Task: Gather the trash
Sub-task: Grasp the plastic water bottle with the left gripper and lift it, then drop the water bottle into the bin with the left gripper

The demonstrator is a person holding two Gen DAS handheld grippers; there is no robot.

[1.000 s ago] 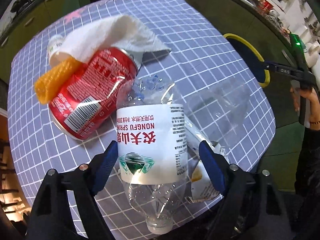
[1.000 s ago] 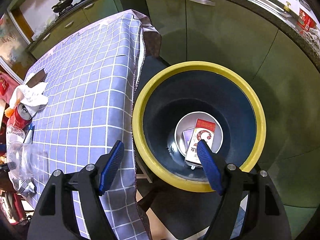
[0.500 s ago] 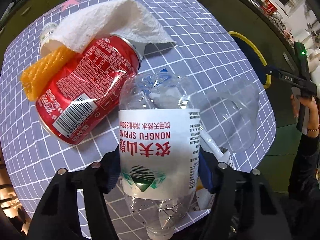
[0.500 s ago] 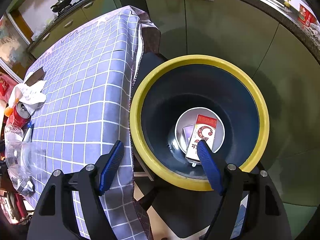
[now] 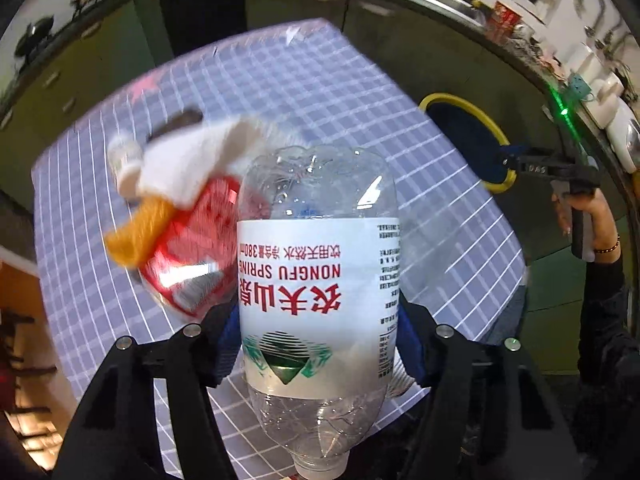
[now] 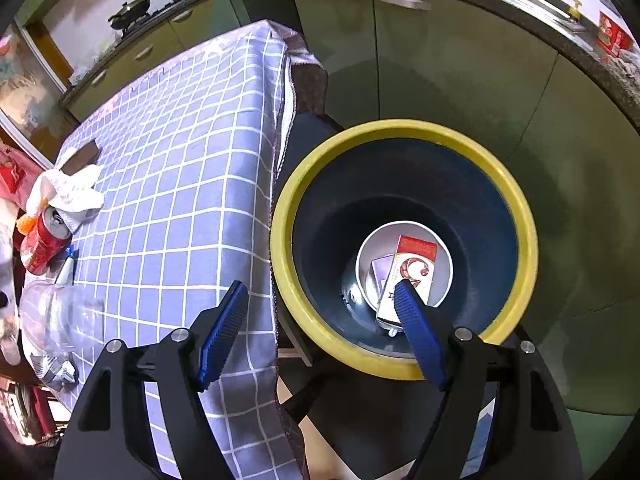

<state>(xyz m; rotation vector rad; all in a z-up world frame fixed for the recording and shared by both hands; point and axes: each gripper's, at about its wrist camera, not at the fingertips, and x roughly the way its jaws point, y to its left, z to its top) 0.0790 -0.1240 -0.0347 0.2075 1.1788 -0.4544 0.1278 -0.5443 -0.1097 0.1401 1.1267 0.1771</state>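
My left gripper is shut on a clear plastic water bottle with a white label, held off the checked table with its cap toward me. Behind it lie a red soda can, a white tissue and an orange scrap. My right gripper is open and holds nothing, hovering over the rim of the yellow-rimmed dark bin beside the table. In the bin sit a white bowl and a red-and-white carton.
A clear plastic cup and a foil wrapper lie near the table's left edge, by the can and tissue. Green cabinets ring the room. A hand holds the right gripper's handle.
The left gripper's jaws closed on the bottle and lifted it off the table; the can, tissue and orange scrap stayed below. The right gripper kept still over the bin.
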